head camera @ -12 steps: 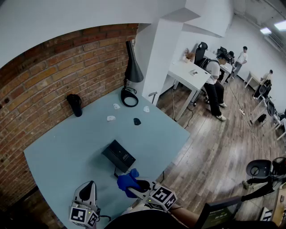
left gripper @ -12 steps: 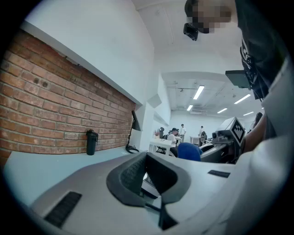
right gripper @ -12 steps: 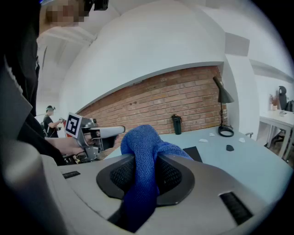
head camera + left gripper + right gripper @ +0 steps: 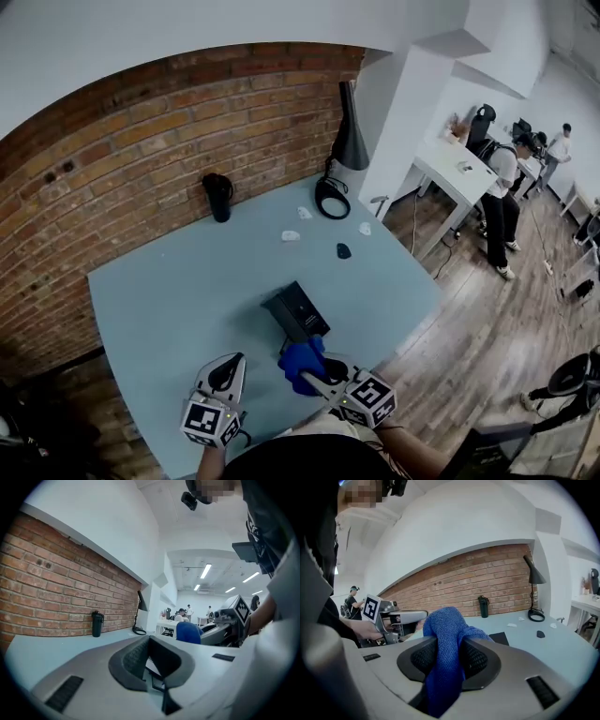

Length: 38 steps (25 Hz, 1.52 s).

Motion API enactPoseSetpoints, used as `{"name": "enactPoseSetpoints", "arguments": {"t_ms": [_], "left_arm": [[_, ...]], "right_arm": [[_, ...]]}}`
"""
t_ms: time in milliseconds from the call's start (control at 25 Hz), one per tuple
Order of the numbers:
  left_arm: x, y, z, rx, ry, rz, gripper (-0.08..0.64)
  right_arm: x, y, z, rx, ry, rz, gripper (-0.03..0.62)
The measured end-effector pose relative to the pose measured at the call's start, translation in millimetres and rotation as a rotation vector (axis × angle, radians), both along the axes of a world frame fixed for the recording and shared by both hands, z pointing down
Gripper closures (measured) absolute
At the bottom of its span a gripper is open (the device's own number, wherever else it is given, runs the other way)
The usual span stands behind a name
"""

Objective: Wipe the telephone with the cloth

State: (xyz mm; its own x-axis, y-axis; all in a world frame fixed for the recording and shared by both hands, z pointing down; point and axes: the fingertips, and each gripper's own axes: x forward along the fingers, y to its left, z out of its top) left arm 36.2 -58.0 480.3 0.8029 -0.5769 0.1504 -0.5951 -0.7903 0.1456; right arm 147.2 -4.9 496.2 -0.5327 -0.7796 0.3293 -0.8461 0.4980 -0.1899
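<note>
On the bench (image 4: 159, 300), I could make out no detail on the black telephone (image 4: 298, 312), its long axis running from my edge toward the brick wall (image 4: 141, 141). Right tongs (image 4: 317, 371) clamped the blue cloth (image 4: 298, 358) just beside it; left tongs (image 4: 228, 367) were together, empty.

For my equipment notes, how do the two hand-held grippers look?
Both the left gripper and the right gripper have smooth light grey bodies, with dark textured pads inside the jaws and small black slots on the body. Each carries a cube with black-and-white square markers.
</note>
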Motion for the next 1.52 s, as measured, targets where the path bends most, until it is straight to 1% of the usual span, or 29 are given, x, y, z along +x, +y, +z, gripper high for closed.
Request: {"name": "enactPoseSetpoints", "arguments": {"t_ms": [120,240,440,560,680,800,880,1000,1120,1320,1520], "left_arm": [[5,-6,7,0.009,-0.033,0.008,0.565],[13,-7,12,0.042,-0.094,0.029,0.564],[17,2,17,0.014,-0.107,0.053,0.565],[22,11,24,0.011,-0.125,0.082,0.564],[21,11,25,0.005,-0.129,0.081,0.564],[18,7,24,-0.001,-0.122,0.063,0.565],[18,7,23,-0.002,-0.121,0.062,0.563],[18,8,22,0.002,-0.131,0.067,0.564],[15,9,21,0.003,-0.136,0.061,0.564],[7,8,22,-0.01,-0.133,0.03,0.564],[5,5,24,-0.018,-0.124,0.015,0.564]], "right_arm": [[7,-15,1,0.007,0.007,0.019,0.449],[9,-31,2,0.009,0.044,-0.002,0.448],[13,-57,8,0.001,0.108,-0.02,0.448],[21,-73,13,0.005,0.172,-0.019,0.453],[27,-92,14,0.01,0.226,-0.025,0.457],[27,-112,15,0.011,0.248,-0.039,0.459],[25,-123,18,0.009,0.256,-0.056,0.46],[20,-137,22,0.014,0.293,-0.077,0.462],[15,-151,24,0.023,0.313,-0.078,0.463],[14,-169,35,0.003,0.331,-0.07,0.463],[17,-183,52,-0.015,0.398,-0.079,0.463]]}}
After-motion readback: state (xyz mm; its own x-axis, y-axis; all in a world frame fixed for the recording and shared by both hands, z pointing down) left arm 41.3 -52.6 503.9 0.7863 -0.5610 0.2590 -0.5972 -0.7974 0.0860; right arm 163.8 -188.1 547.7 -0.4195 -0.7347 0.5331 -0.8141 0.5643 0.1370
